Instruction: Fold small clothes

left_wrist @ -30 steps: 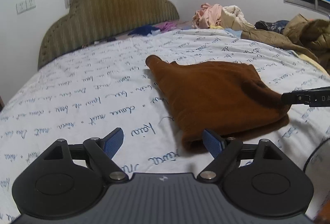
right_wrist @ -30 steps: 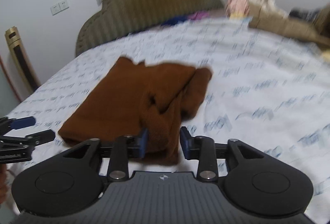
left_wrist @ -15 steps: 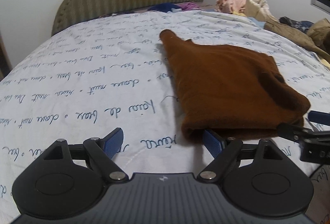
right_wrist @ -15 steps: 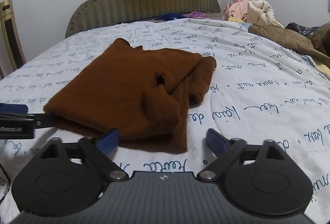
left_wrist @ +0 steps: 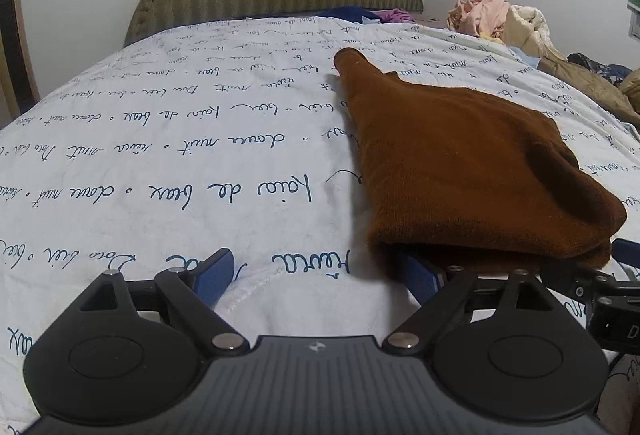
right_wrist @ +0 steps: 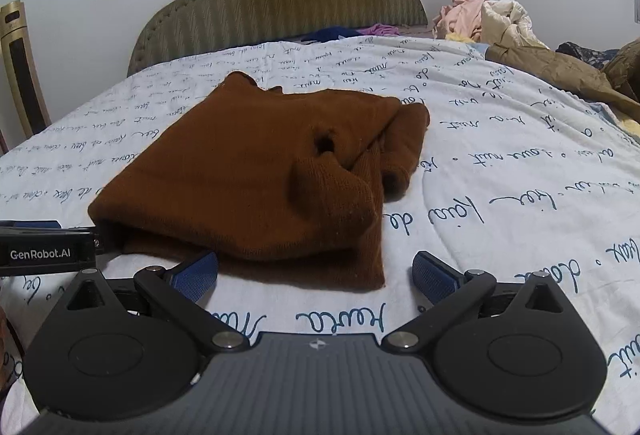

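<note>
Your brown knit garment (right_wrist: pixel 256 171) lies already doubled over on the script-printed bedsheet (left_wrist: pixel 180 163), just ahead of both sets of fingers. It looks soft, thick and light: it will sag and slide layer over layer, so pinch through every layer at a near corner rather than the loose cuff (right_wrist: pixel 332 187) bunched on top. Your left gripper (left_wrist: pixel 320 275) sits low and level over the sheet, its fingers spread wide and holding nothing; the garment's near left corner lies at its right finger (left_wrist: pixel 420 277). Your right gripper (right_wrist: pixel 316 275) is also low and level, fingers wide apart and empty, straddling the near right corner, which lies just short of the pads.
</note>
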A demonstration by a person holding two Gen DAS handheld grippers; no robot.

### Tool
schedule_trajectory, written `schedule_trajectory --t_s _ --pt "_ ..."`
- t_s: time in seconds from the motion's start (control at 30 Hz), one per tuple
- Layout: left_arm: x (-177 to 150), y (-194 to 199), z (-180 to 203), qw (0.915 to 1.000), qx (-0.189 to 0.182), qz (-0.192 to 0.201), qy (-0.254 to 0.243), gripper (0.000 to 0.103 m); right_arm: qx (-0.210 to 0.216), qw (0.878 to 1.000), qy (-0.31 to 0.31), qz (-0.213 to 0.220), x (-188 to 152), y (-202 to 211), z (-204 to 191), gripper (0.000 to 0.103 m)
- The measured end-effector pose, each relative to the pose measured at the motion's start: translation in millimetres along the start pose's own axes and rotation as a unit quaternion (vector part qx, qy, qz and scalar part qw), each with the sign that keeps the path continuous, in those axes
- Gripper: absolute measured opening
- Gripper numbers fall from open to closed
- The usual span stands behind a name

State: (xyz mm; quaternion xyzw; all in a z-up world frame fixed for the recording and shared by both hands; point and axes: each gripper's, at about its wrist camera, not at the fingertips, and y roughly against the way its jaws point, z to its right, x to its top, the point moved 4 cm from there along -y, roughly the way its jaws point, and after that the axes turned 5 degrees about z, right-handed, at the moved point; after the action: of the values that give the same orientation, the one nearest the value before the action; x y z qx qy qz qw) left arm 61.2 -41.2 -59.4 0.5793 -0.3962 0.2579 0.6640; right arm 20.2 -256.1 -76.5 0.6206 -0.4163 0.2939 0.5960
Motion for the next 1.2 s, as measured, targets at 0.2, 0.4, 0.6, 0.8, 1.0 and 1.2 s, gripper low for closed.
schedule_trajectory --t_s 0.2,0.4,0.6,0.8,1.0,1.2 --pt "-2 0 0 1.0000 0.001 0.001 -0.003 0.092 0.003 1.000 0.003 0.002 -3 2 1 0.103" --pt "-2 -1 0 1.0000 0.002 0.001 -0.003 0.092 0.002 1.000 -0.001 0.002 -5 2 2 0.103" --pt "-3 -3 -1 1.0000 0.004 -0.002 0.000 0.099 0.003 1.000 -0.001 0.002 -5 2 2 0.103" --pt "-4 -2 0 1.0000 0.007 -0.003 -0.004 0.099 0.001 1.000 -0.002 0.004 -6 3 1 0.103" --pt "-6 0 4 0.9998 0.013 -0.003 -0.017 0.099 -0.014 1.000 0.020 0.005 -12 6 -4 0.103" --pt "-9 3 4 0.9997 0.017 -0.002 -0.017 0.099 -0.020 1.000 0.014 0.005 -13 6 -1 0.103"
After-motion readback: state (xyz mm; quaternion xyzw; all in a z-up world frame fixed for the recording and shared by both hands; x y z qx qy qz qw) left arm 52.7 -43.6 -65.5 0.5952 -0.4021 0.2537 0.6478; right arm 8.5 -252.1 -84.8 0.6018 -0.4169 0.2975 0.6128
